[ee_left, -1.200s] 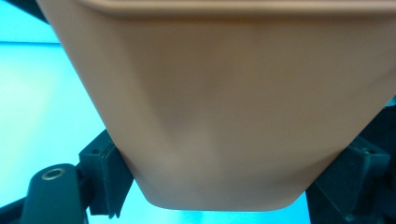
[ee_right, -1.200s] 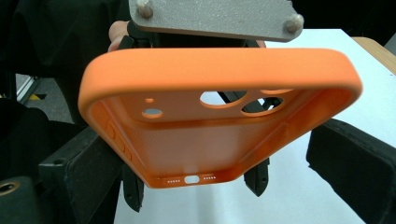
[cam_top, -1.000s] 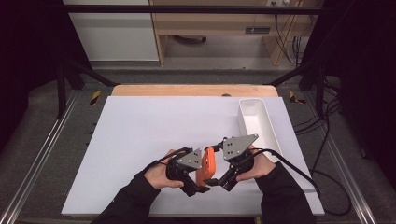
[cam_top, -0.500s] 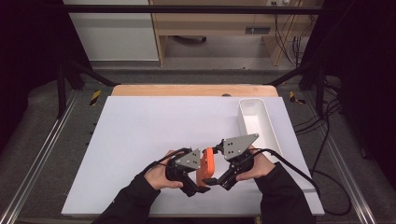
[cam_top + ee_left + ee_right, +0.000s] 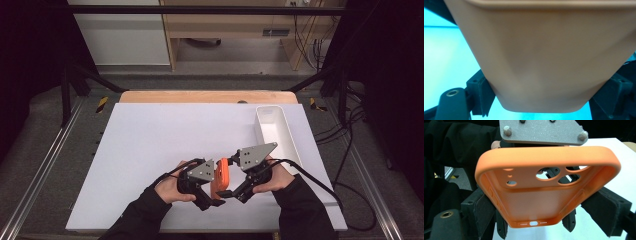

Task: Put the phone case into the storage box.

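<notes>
An orange phone case (image 5: 220,178) hangs just above the white table (image 5: 165,140) near its front edge, held between both grippers. My left gripper (image 5: 212,194) comes in from the left and is shut on it. The case's plain back (image 5: 549,57) fills the left gripper view, with a black pad (image 5: 482,96) pressed to each side. My right gripper (image 5: 231,189) comes in from the right, also shut on the case. The right gripper view looks into the case's hollow inside (image 5: 541,202), camera cut-outs at the top, and its pads (image 5: 481,213) clamp the two long edges.
A long white tray (image 5: 266,131) lies at the right side of the table, a short way beyond my right gripper. A wooden strip (image 5: 205,97) runs along the far edge. Cables (image 5: 320,182) trail off to the right.
</notes>
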Action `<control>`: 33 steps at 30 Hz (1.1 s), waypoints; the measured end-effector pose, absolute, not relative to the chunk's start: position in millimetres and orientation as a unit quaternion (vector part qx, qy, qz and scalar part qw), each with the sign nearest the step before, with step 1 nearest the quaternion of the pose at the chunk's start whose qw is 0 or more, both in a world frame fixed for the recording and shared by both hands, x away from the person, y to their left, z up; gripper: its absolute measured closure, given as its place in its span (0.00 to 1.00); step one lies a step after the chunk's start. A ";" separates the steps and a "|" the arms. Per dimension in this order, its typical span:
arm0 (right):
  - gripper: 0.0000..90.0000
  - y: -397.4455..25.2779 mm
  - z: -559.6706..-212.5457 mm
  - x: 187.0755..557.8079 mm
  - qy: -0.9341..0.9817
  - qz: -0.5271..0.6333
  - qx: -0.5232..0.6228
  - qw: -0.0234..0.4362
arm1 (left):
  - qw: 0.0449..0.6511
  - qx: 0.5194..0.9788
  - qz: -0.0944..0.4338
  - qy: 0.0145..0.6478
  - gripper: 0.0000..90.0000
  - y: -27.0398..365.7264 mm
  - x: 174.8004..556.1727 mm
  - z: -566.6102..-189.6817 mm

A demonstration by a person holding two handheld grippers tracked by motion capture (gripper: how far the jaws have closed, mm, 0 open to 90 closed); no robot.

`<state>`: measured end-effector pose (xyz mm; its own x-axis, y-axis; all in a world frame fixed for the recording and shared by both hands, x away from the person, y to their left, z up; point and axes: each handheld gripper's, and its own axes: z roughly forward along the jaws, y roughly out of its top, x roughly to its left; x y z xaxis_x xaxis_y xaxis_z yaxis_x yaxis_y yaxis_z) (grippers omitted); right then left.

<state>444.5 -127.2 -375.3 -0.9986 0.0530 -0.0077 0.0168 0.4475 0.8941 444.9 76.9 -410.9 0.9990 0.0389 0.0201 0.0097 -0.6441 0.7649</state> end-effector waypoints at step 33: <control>0.18 -133.4 -370.6 446.0 0.851 0.523 0.029 0.033 | 0.424 0.904 0.048 0.034 0.04 86.7 441.2 -408.3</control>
